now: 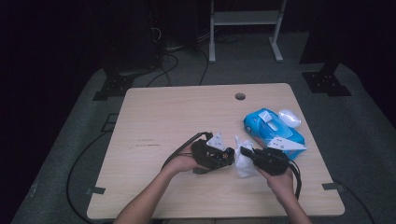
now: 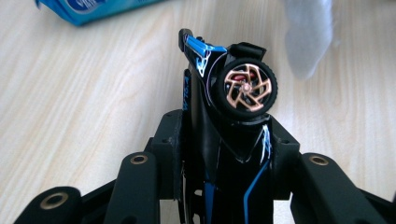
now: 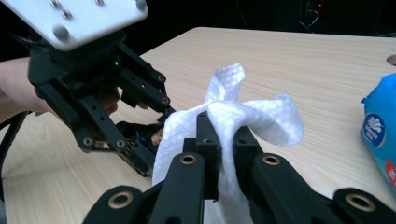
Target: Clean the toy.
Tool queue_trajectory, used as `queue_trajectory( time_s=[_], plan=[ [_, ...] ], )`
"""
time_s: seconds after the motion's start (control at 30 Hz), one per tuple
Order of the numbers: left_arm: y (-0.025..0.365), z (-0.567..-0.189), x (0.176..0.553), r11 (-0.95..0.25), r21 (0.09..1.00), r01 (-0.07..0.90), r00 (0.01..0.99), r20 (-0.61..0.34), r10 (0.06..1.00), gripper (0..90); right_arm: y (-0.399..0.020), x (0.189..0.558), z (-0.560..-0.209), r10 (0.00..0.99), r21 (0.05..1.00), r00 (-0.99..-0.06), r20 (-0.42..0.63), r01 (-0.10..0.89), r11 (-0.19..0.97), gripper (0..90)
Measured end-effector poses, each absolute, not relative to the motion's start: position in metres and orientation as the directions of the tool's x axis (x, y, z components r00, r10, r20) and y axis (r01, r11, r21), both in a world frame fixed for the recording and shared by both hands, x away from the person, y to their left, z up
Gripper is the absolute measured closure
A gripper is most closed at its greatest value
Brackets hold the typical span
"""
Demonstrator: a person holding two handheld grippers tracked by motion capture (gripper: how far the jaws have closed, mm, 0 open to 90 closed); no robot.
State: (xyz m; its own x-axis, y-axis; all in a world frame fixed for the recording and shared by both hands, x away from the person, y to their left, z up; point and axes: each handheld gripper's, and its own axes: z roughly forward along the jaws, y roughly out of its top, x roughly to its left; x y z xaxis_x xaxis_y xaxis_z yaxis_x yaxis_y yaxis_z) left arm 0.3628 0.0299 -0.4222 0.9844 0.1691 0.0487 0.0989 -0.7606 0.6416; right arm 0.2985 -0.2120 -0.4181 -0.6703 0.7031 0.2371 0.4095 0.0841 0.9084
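Observation:
My left gripper (image 1: 228, 156) (image 2: 229, 140) is shut on a black toy car (image 2: 229, 107) with blue stripes. The car lies on its side between the jaws, and one bronze-spoked wheel (image 2: 246, 88) faces the camera. A crumpled white wipe (image 1: 243, 164) (image 3: 254, 116) is pinched in my right gripper (image 1: 246, 152) (image 3: 225, 135), which is shut on it. The two grippers face each other over the table's front middle, with the wipe close beside the car. The right gripper view has the left gripper (image 3: 135, 140) just left of the wipe, partly hiding the car (image 3: 144, 133).
A blue pack of wipes (image 1: 271, 130) (image 2: 93, 9) (image 3: 380, 135) lies right of the grippers, its white lid (image 1: 289, 116) flipped open. The wooden table (image 1: 159, 116) has a cable hole (image 1: 240, 96) near its far edge. Cables trail off the left side.

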Motion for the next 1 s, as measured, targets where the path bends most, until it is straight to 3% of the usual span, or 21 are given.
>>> queue_trajectory(
  time_s=[0.23,0.4,0.7,1.0],
  plan=[
    [0.029,-0.435,0.369,-0.820,0.562,0.110,0.986,0.040,0.160,56.9,-0.208,0.300,-0.423,0.697,0.898,-0.676,0.239,0.427,0.106,85.1],
    [0.030,-0.435,0.369,-0.817,0.566,0.111,0.986,0.039,0.161,56.6,-0.204,0.300,-0.423,0.692,0.899,-0.684,0.229,0.421,0.120,85.1],
    [0.047,-0.425,0.365,-0.754,0.638,0.156,0.983,-0.027,0.181,42.8,-0.202,0.299,-0.424,0.679,0.896,-0.694,0.240,0.428,0.120,85.1],
    [0.089,-0.416,0.368,-0.619,0.741,0.260,0.961,-0.137,0.240,39.8,-0.180,0.305,-0.432,0.649,0.875,-0.720,0.245,0.452,0.171,85.0]
  ],
)
